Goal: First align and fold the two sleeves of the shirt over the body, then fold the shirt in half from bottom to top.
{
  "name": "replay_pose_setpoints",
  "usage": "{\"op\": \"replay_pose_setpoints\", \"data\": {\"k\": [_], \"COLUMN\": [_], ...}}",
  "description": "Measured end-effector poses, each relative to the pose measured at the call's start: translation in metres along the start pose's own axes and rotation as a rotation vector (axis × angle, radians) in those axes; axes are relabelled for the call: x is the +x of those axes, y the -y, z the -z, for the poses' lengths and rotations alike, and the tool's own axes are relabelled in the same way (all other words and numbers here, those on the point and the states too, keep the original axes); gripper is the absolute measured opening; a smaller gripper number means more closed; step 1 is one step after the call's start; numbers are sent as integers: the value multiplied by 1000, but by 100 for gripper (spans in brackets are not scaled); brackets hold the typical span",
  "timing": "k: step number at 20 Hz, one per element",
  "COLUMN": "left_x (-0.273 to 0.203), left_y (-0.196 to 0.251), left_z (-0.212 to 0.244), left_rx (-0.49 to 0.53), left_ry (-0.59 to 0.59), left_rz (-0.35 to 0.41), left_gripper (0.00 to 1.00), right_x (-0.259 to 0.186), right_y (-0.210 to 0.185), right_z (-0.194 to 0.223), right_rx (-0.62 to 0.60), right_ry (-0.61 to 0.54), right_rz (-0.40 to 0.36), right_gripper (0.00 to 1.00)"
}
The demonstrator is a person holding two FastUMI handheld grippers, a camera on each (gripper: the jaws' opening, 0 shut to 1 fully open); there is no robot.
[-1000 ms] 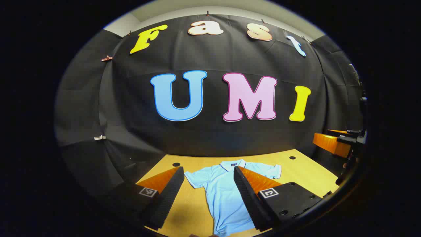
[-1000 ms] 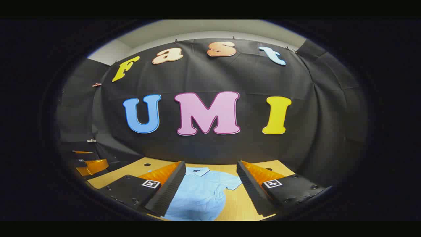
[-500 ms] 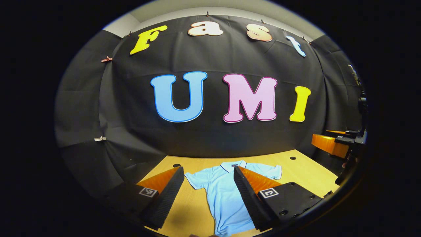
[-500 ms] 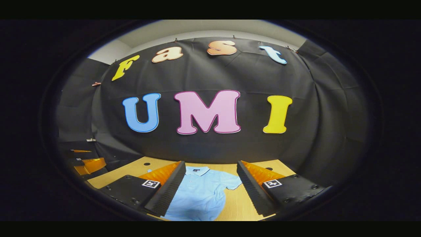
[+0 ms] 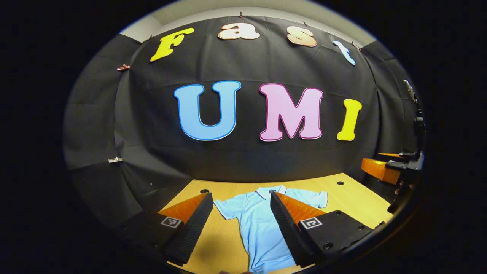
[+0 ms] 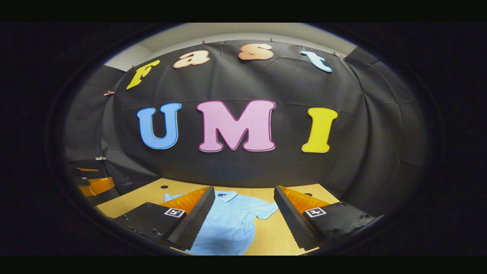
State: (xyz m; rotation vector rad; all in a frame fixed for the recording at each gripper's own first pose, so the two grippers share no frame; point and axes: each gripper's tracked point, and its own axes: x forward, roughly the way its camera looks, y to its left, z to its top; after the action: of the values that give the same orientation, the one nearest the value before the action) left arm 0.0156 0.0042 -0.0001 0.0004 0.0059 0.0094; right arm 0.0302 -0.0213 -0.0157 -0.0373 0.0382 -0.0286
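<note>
Slightly changed since a second ago, the right gripper view has tipped and swung a little, so more of the shirt's far sleeve shows past its own fingers, while the left gripper view has barely shifted. Nearest in the left gripper view, the left claw stands wide with nothing between its fingers, hovering above the near hem of the light-blue short-sleeved polo shirt. The right claw is likewise wide and empty, held above the same shirt. That shirt lies flat and face up on the pale wooden bench, collar toward the far wall, both sleeves spread out to the sides, so neither fold appears begun. It looks to be thin, soft knit: light, limp, likely to sag and wrinkle when lifted, and not fragile. A pinch at each sleeve's cuff edge or shoulder seam, catching one layer only, seems the sensible hold. Farther off at the right of the left gripper view, the other claw and a bit of the hand holding it show beside the bench's edge.
</note>
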Motion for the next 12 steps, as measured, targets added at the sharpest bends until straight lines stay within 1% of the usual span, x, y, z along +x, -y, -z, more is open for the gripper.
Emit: {"op": "replay_pose_setpoints", "data": {"k": [3,7,10,12], "left_x": [6,18,29,38], "left_y": [-1,-2,-3,-3], "left_z": [1,2,8,14], "left_rx": [6,12,19,32], "left_ry": [-13,-36,-57,-70], "left_rz": [-10,-34,-47,-56], "left_gripper": [97,97,97,97], "right_x": [23,65,109,141], "right_y": [15,35,51,62], "right_z": [13,47,79,103], "right_rx": [7,10,-6,8], "right_ry": [-46,-148,-223,-274], "right_rz": [14,27,38,48], "right_gripper": [98,98,98,98]}}
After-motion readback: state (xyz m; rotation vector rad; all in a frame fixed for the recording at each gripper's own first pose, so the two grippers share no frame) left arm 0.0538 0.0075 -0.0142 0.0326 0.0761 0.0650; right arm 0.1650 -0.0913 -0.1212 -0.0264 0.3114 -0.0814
